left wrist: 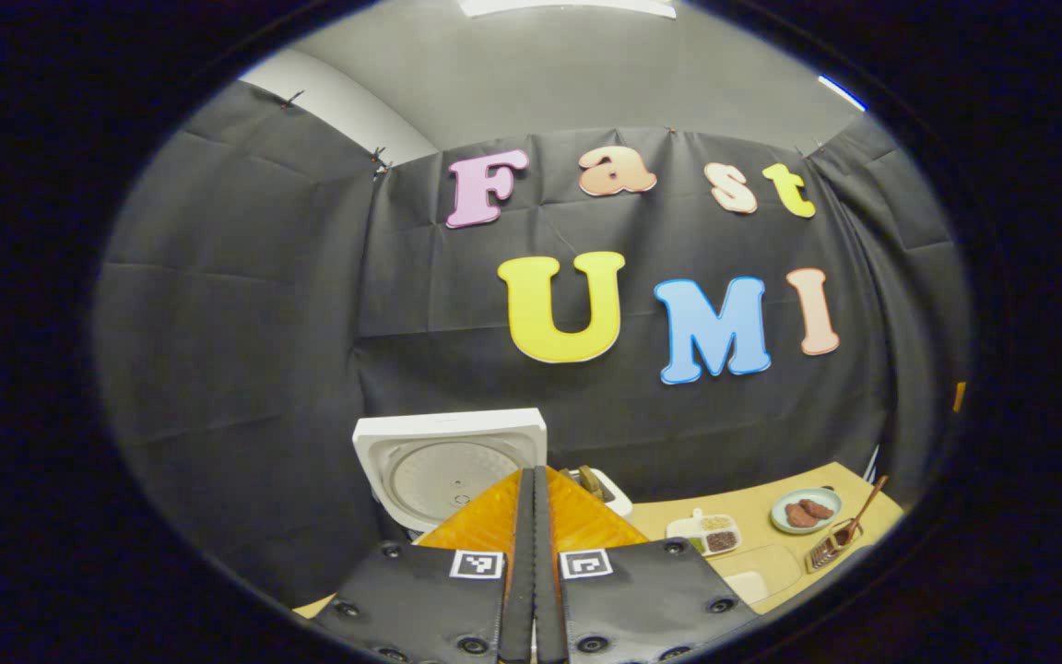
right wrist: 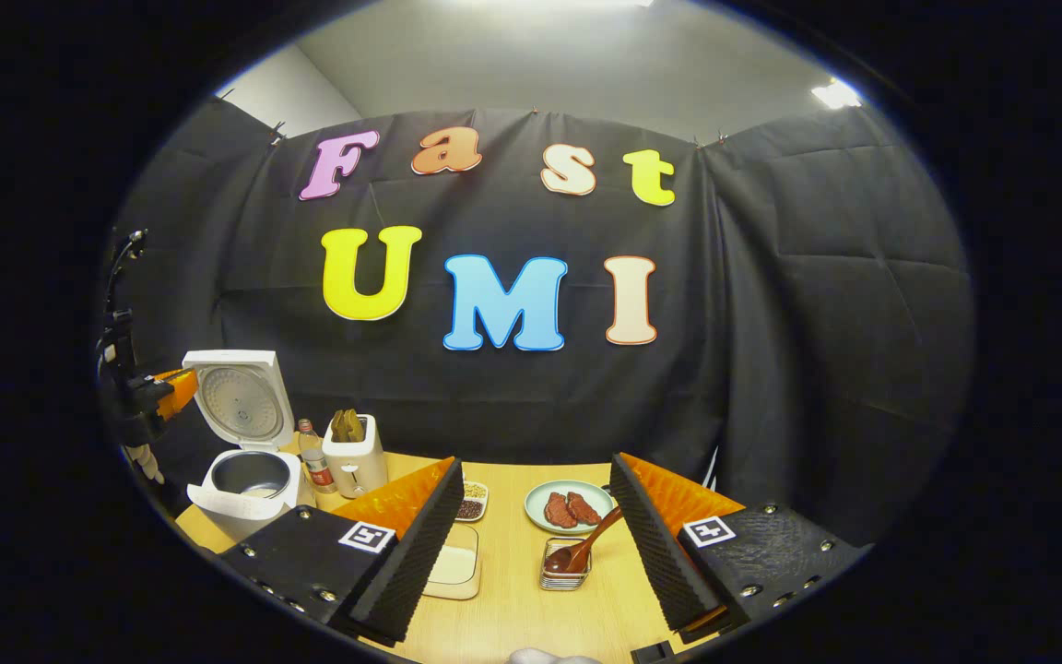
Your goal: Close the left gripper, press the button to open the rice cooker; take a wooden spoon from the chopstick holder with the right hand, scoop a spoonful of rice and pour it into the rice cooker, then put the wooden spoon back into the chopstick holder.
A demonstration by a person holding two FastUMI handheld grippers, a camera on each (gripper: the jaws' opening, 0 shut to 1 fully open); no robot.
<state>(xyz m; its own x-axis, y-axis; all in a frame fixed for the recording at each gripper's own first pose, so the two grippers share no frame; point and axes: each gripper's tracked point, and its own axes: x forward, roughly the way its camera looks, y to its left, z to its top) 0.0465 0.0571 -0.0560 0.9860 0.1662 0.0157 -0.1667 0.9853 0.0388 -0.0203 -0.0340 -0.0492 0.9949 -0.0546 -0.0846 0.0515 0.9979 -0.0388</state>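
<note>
Your left tool (left wrist: 534,480) is pinched closed, fingers pressed flat together with nothing between them, raised in front of the rice cooker (right wrist: 245,480), whose lid (left wrist: 450,466) stands upright and open at the bench's (right wrist: 513,590) left end. Your right tool (right wrist: 531,516) is spread wide and holds nothing, hanging above the bench. Between its fingers you see the wooden spoon (right wrist: 586,546) leaning in the chopstick holder (right wrist: 564,564), just in front of a plate (right wrist: 570,506) of reddish pieces, possibly meat. The shallow rice container (right wrist: 454,570) sits near the holder's left.
</note>
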